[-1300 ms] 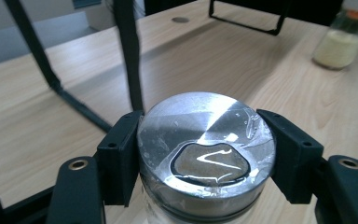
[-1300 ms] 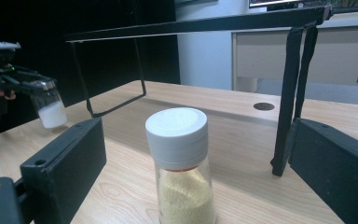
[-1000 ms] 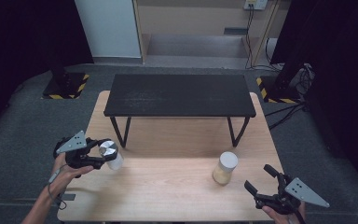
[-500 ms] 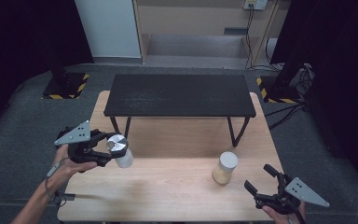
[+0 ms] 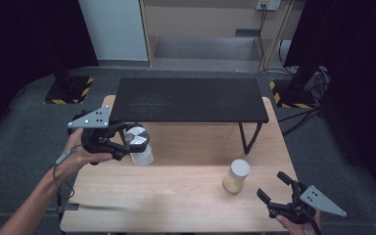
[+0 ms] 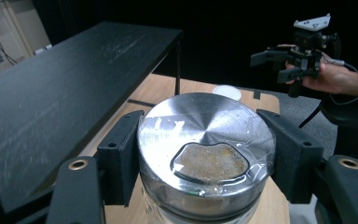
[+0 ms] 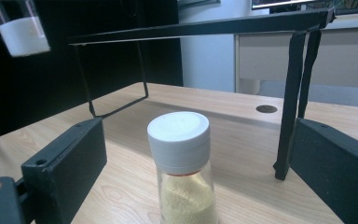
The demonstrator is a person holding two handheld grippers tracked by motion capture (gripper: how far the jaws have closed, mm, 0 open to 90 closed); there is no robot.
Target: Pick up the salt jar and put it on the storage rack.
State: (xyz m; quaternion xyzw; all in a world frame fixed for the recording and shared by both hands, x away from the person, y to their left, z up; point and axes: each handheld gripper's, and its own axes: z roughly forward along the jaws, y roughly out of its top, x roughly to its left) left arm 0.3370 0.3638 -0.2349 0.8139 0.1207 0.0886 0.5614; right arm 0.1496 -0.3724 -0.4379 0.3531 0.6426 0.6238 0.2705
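High view: the wooden table (image 5: 176, 196) lies under both tongs, with a low black bench (image 5: 191, 100) standing on its far half, beyond them. The left tongs (image 5: 127, 141) are lifted over the table's left side, clamped on a clear jar (image 5: 139, 147) with a shiny metal lid (image 6: 205, 135); in the left gripper view the black jaws press the lid's rim from both sides. The right tongs (image 5: 273, 188) sit low at the near right corner, jaws apart and holding nothing. Just ahead of them, in line with their gap but untouched, a white-capped bottle (image 7: 181, 168) of yellowish powder stands upright on the table.
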